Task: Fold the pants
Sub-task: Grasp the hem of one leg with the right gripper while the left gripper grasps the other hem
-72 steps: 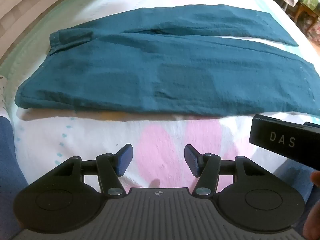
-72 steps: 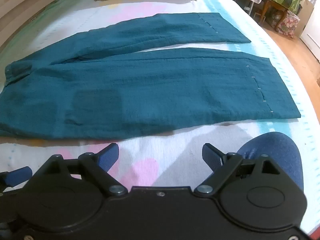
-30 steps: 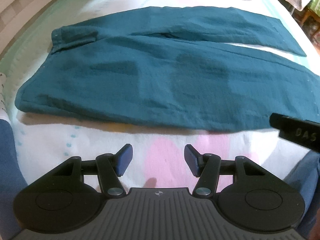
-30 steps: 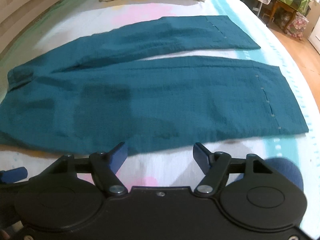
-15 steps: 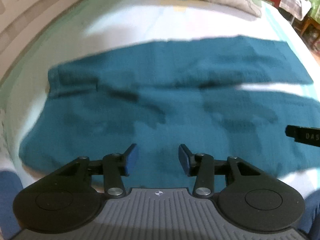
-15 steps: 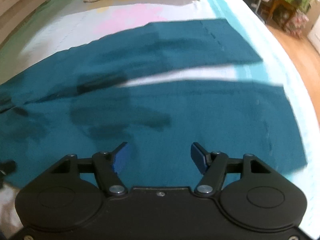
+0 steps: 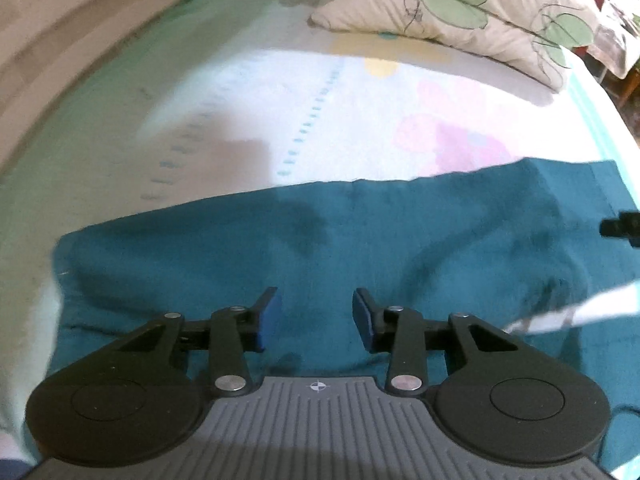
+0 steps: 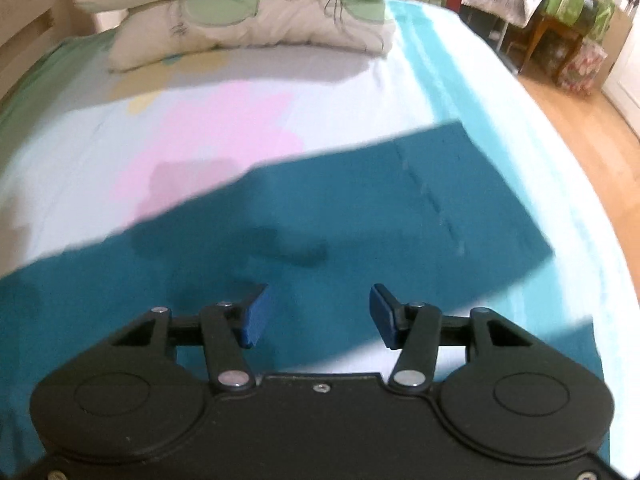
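Teal pants [image 7: 320,240] lie flat on the bed, legs running to the right. My left gripper [image 7: 316,320] is open and empty, hovering over the waist end of the pants. My right gripper [image 8: 318,316] is open and empty, above the far leg [image 8: 400,220] near its hem. A sliver of bedsheet shows between the two legs in the left wrist view [image 7: 580,316]. The right gripper's tip [image 7: 622,226] shows at the right edge of the left wrist view. Both views are motion-blurred.
The bedsheet [image 7: 320,120] is pale with pink and green patches. Leaf-print pillows [image 8: 240,12] lie at the head of the bed, also in the left wrist view [image 7: 460,12]. A wooden bed frame [image 7: 80,40] runs along the left. Floor and furniture [image 8: 560,32] lie to the right.
Both grippers have moved forward from the near edge of the bed to above the pants, towards the far leg. Both stay open. The pants have not moved.
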